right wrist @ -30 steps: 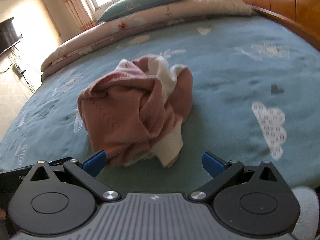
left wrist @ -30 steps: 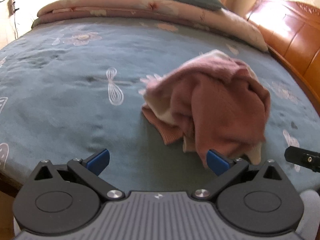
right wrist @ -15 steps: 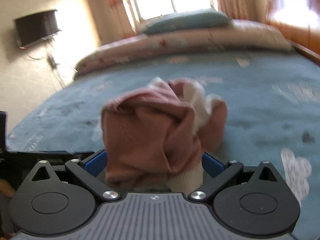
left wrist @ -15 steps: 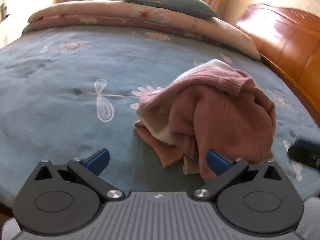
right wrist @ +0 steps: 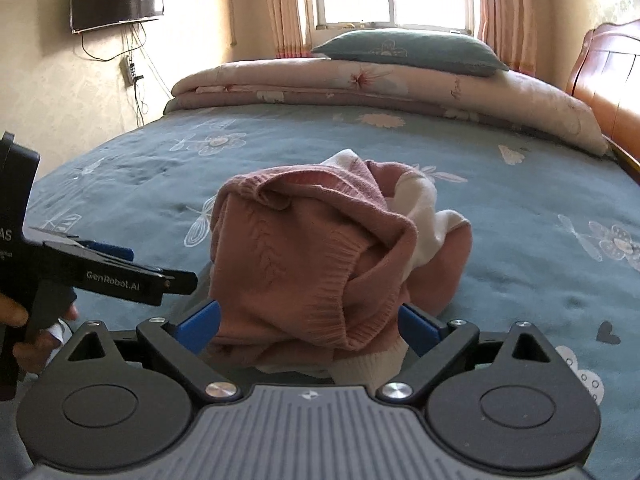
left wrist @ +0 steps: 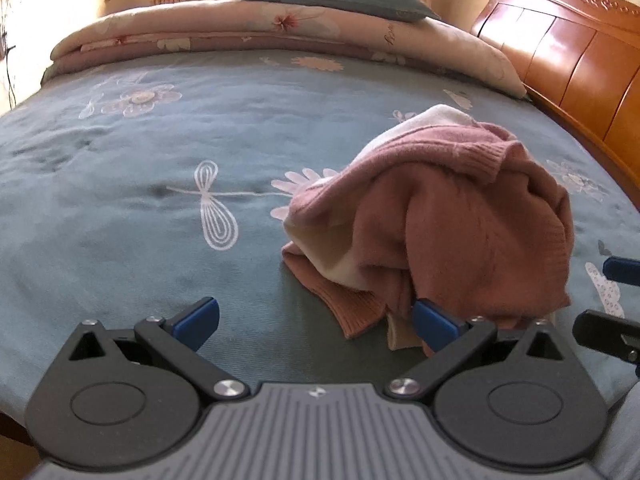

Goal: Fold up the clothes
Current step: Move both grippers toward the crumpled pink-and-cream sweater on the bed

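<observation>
A bed [left wrist: 120,240] with a blue-grey cover printed with pale flowers and dragonflies fills both views, stretching ahead of both sets of jaws. Far beyond the jaws, along the far edge of the bed, lies a folded pink floral quilt [left wrist: 280,32], and a grey-green pillow [right wrist: 408,50] rests on top of it. A brown wooden headboard [left wrist: 572,64] runs along the right of the bed. A dark screen [right wrist: 116,0] hangs on the wall to the upper left in the right wrist view, with cables trailing below it.

A crumpled pink knitted sweater [right wrist: 304,256] with cream parts sits in a heap on the bed. In the right wrist view it lies directly ahead of the right gripper [right wrist: 306,326], its near folds reaching in between the blue-tipped jaws, which stand wide on either side of the cloth without pinching it. In the left wrist view the sweater [left wrist: 460,228] lies ahead and to the right of the left gripper [left wrist: 316,322]; these jaws also stand wide with bare bed cover between them, and the right-hand tip is just at the near edge of the heap.

The left gripper shows at the left edge of the right wrist view, with a person's hand [right wrist: 24,336] wrapped around its grip.
</observation>
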The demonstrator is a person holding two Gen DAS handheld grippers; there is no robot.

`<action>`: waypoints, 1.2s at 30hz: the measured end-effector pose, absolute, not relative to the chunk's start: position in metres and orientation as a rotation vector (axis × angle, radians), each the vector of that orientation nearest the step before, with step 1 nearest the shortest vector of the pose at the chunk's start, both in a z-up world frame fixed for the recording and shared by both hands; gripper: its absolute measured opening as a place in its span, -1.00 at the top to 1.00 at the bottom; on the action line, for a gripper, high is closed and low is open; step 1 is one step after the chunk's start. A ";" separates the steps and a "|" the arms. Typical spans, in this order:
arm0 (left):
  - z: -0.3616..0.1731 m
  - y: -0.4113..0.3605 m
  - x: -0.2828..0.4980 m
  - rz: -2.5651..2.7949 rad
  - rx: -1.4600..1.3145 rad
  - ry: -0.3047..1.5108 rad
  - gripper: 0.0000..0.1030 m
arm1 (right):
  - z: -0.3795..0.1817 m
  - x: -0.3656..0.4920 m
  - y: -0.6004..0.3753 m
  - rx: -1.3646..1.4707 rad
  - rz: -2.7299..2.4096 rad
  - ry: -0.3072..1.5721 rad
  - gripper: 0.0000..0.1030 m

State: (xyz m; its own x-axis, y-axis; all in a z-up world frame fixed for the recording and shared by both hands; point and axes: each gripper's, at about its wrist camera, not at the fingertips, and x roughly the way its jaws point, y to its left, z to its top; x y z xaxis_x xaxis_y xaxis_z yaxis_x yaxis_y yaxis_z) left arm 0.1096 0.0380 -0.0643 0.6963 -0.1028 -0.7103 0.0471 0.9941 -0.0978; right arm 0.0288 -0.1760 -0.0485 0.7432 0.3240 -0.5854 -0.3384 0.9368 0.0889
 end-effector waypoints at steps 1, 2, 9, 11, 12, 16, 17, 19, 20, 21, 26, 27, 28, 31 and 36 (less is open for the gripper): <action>-0.064 0.038 0.109 -0.080 -0.070 0.793 -0.99 | -0.049 0.028 -0.176 -0.023 0.360 0.641 -0.90; -0.065 0.038 0.109 -0.076 -0.064 0.789 -0.99 | -0.049 0.028 -0.175 -0.028 0.357 0.645 -0.90; -0.056 0.040 0.099 -0.072 -0.056 0.720 -0.99 | -0.045 0.020 -0.170 -0.087 0.351 0.600 -0.91; -0.055 0.042 0.096 -0.068 -0.069 0.692 -0.99 | -0.044 0.014 -0.166 -0.114 0.373 0.564 -0.91; -0.055 0.042 0.094 -0.066 -0.067 0.684 -0.99 | -0.044 0.014 -0.165 -0.119 0.373 0.565 -0.91; -0.053 0.042 0.091 -0.061 -0.054 0.674 -0.99 | -0.044 0.013 -0.162 -0.132 0.367 0.575 -0.91; -0.053 0.043 0.091 -0.067 -0.065 0.680 -0.99 | -0.044 0.013 -0.162 -0.128 0.363 0.580 -0.91; -0.052 0.044 0.090 -0.078 -0.088 0.690 -0.99 | -0.043 0.012 -0.162 -0.123 0.358 0.585 -0.90; -0.052 0.045 0.090 -0.084 -0.099 0.696 -0.99 | -0.042 0.010 -0.162 -0.126 0.355 0.581 -0.90; -0.051 0.044 0.090 -0.083 -0.100 0.704 -0.99 | -0.042 0.008 -0.160 -0.133 0.353 0.577 -0.90; -0.051 0.034 0.085 -0.079 -0.048 0.719 -0.99 | -0.037 0.002 -0.157 -0.156 0.329 0.574 -0.86; -0.051 0.032 0.083 -0.084 -0.035 0.711 -0.99 | -0.036 0.001 -0.158 -0.152 0.325 0.572 -0.85; -0.051 0.032 0.080 -0.092 -0.035 0.698 -0.99 | -0.035 0.000 -0.159 -0.147 0.320 0.571 -0.85; -0.049 0.031 0.074 -0.112 -0.045 0.670 -0.99 | -0.033 -0.004 -0.162 -0.138 0.305 0.570 -0.81; -0.045 0.030 0.067 -0.137 -0.042 0.680 -0.99 | -0.030 -0.010 -0.166 -0.135 0.253 0.569 -0.80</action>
State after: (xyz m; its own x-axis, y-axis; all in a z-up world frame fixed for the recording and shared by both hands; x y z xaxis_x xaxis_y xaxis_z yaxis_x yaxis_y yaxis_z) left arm 0.0674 0.0297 -0.0454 0.7688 -0.1402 -0.6239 0.1125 0.9901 -0.0839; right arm -0.0098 -0.1663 -0.0297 0.8128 0.1989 -0.5475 -0.2730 0.9604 -0.0564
